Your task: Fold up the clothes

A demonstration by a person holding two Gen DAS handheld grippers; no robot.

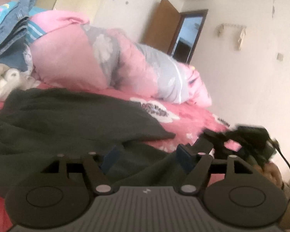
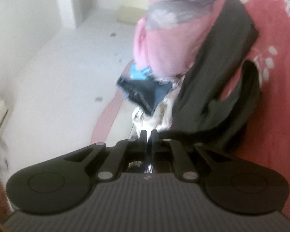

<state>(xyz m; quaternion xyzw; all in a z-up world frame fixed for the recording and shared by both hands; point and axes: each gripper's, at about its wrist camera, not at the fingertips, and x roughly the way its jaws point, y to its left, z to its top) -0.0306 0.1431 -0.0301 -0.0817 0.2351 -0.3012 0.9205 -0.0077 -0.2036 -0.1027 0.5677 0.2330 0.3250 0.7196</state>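
Below: left gripper (image 1: pixel 147 154) spread over the dark garment (image 1: pixel 67 116); right gripper (image 2: pixel 148 135) pressed together, grip on cloth unclear. Soft, limp, light fabric; likely best pinched at an edge.

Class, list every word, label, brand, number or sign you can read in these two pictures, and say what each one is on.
No readable words or numbers.
Small pale logo mark on the left hand-held gripper body: a symbol, not letters.
Dark print on the pink sheet beside its white flowers: too blurred to read.
Right hand-held gripper body: mark too faint to read.
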